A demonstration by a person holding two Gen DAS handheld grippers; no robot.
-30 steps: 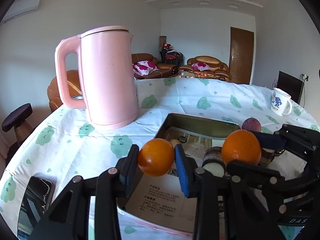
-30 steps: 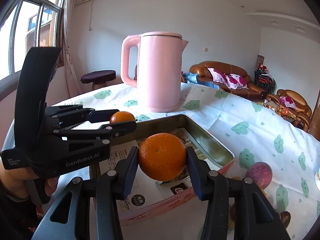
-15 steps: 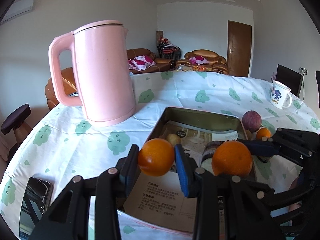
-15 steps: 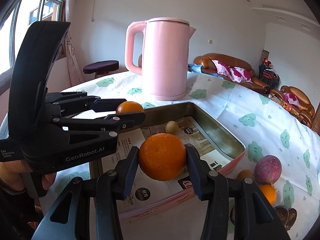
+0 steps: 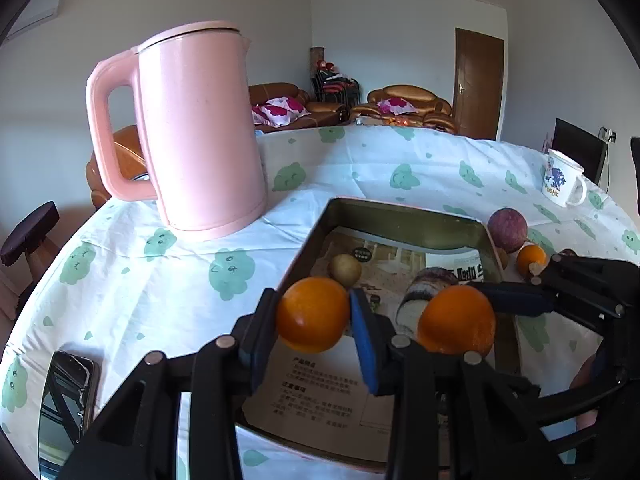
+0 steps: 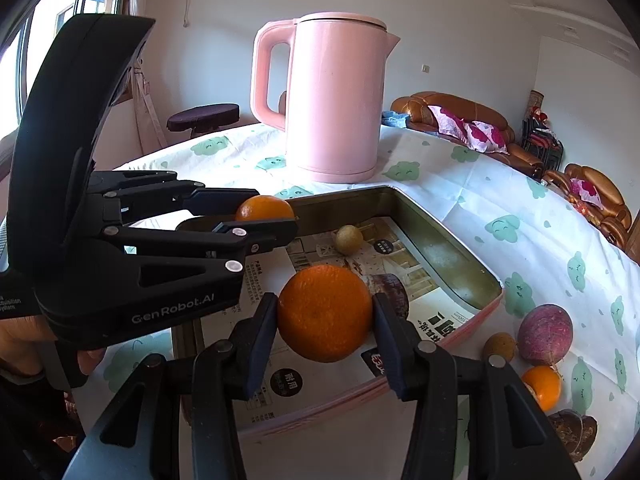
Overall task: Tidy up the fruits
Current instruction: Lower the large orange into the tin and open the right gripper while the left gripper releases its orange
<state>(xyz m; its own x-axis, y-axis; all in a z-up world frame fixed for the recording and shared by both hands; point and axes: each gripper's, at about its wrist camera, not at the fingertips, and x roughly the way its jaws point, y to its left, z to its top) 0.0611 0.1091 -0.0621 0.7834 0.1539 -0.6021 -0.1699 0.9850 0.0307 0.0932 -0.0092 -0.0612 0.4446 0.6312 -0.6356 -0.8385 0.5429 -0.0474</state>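
The left claw [image 5: 313, 314] grips a small orange [image 5: 313, 314] above the tin tray [image 5: 404, 216]. The right claw [image 6: 325, 312] clamps a larger orange [image 6: 325, 312] beside it. A pink kettle [image 5: 200, 132] stands behind on the counter [image 5: 400, 160].

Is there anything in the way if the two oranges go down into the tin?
Mostly no. The left gripper and right gripper each hold an orange over the open tin. A small round fruit and a dark halved fruit already lie inside; paper lining around them is bare.
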